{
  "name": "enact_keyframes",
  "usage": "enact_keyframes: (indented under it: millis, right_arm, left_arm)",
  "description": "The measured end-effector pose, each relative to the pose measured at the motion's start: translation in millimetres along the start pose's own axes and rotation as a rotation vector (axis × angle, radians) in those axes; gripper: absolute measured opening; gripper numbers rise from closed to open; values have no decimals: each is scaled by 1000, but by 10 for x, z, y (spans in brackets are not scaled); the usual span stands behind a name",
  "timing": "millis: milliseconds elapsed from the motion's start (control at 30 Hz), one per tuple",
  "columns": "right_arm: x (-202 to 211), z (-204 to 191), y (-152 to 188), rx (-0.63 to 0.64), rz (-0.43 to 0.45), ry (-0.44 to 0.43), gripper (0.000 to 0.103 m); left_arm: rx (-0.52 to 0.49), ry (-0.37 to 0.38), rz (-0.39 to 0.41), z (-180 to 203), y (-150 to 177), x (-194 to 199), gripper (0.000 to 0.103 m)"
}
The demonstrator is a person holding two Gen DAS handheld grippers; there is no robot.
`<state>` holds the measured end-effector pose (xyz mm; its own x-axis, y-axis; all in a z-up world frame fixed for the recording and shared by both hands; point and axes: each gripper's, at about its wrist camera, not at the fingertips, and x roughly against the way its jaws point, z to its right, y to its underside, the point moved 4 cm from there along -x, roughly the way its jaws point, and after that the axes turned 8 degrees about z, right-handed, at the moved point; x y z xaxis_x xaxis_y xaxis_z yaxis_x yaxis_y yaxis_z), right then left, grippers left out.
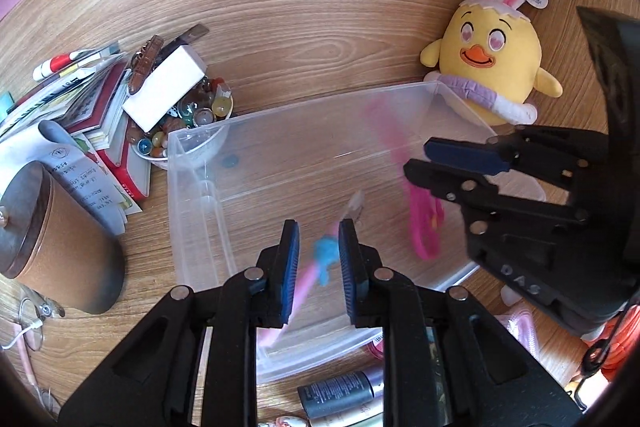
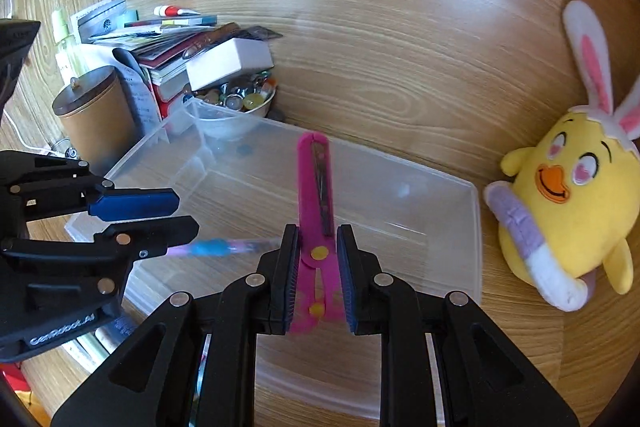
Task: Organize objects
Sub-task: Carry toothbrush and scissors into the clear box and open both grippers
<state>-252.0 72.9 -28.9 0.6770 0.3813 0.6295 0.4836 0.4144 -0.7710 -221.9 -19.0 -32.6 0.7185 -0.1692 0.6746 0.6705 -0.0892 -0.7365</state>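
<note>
A clear plastic box (image 1: 192, 211) (image 2: 460, 227) lies on the wooden desk. My left gripper (image 1: 319, 239) hovers over its near side with a pink pen with a blue fuzzy charm (image 1: 324, 255) (image 2: 212, 247) between its pads; the pen looks blurred. My right gripper (image 2: 317, 243) is over the box with pink scissors (image 2: 316, 187) (image 1: 424, 227) between its pads, blades pointing away. The right gripper also shows in the left wrist view (image 1: 416, 159), the left gripper in the right wrist view (image 2: 188, 213).
A yellow chick plush with rabbit ears (image 1: 492, 67) (image 2: 572, 207) lies right of the box. A bowl of glass beads (image 1: 192, 115), a white box (image 1: 168, 87), stacked books (image 1: 80, 99) and a brown canister (image 1: 56, 239) stand left. Cosmetic tubes (image 1: 340, 391) lie near.
</note>
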Motion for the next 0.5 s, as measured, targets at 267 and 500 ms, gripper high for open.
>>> enact_keyframes:
  millis: [267, 500]
  right_arm:
    - [115, 36, 54, -44, -2, -40, 27]
    - [605, 146, 143, -97, 66, -42, 56]
  left_arm:
    - [-20, -36, 62, -22, 31, 302, 42]
    - [-33, -69, 158, -19, 156, 734, 72]
